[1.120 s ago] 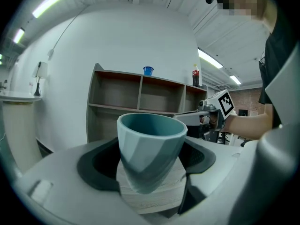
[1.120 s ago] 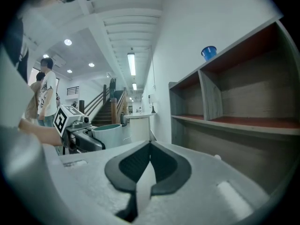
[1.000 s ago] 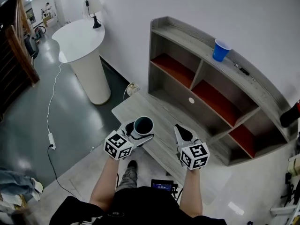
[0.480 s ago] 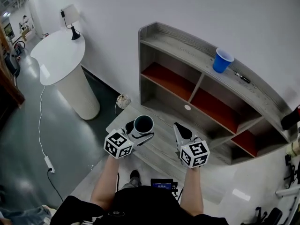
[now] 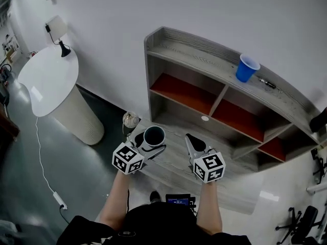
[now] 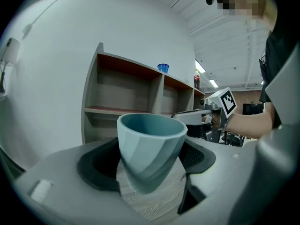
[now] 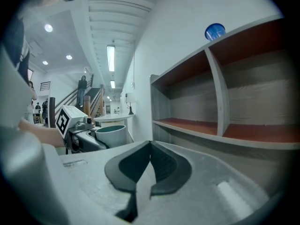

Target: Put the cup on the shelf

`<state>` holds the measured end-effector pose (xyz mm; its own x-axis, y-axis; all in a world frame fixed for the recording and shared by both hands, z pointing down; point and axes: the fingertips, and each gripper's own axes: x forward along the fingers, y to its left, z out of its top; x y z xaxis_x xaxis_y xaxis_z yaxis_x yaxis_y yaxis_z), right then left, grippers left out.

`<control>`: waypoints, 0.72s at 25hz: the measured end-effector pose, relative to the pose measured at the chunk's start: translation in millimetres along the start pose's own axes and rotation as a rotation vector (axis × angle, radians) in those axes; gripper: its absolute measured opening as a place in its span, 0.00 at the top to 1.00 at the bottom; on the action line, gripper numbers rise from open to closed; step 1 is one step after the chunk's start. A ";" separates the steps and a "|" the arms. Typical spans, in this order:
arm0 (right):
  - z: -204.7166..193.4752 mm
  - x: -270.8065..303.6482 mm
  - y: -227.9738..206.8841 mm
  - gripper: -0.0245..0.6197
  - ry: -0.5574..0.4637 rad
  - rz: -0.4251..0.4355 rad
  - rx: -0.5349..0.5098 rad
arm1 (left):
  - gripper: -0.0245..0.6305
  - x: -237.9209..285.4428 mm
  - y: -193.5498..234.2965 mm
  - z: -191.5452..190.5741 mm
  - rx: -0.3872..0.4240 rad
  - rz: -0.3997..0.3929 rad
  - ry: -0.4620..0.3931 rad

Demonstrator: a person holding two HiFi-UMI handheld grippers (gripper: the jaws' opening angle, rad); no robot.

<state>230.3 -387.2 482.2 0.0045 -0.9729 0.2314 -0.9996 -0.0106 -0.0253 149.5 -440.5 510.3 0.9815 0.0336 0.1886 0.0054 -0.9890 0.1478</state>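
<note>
Grey shelving (image 5: pixel 194 55) faces us; our left gripper (image 5: pixel 152 143) clamps the teal cup (image 6: pixel 150 149) mid-carry, right gripper (image 7: pixel 150 149) pinched empty, likely needing a forward reach next.

left hand-held gripper (image 5: pixel 152 143) — clamping cup (image 5: pixel 154 135) | right hand-held gripper (image 5: pixel 192 139) — jaws together

No words, brands or numbers can be read anywhere. The cube (image 5: pixel 126 158) on the left gripper (image 5: pixel 153 141) and the cube (image 5: pixel 209 167) on the right gripper (image 5: pixel 192 140) bear only black-and-white square patterns. A small blue-lit screen (image 5: pixel 178 201) shows characters too small to read.
</note>
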 end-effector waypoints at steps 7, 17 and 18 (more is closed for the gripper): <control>-1.6 16.9 -3.3 0.96 0.015 -0.021 0.004 | 0.36 7.7 14.9 -5.8 -0.008 -0.031 0.008; 7.0 26.7 -21.3 0.96 0.012 0.006 -0.011 | 0.36 26.2 22.6 0.6 -0.023 -0.009 0.001; 7.2 26.6 -22.2 0.96 0.011 0.011 -0.012 | 0.36 27.5 22.3 0.9 -0.022 -0.006 0.003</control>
<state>252.8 -414.5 481.9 -0.0067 -0.9703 0.2420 -0.9999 0.0028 -0.0163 176.7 -461.7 517.9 0.9809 0.0402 0.1902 0.0073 -0.9853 0.1706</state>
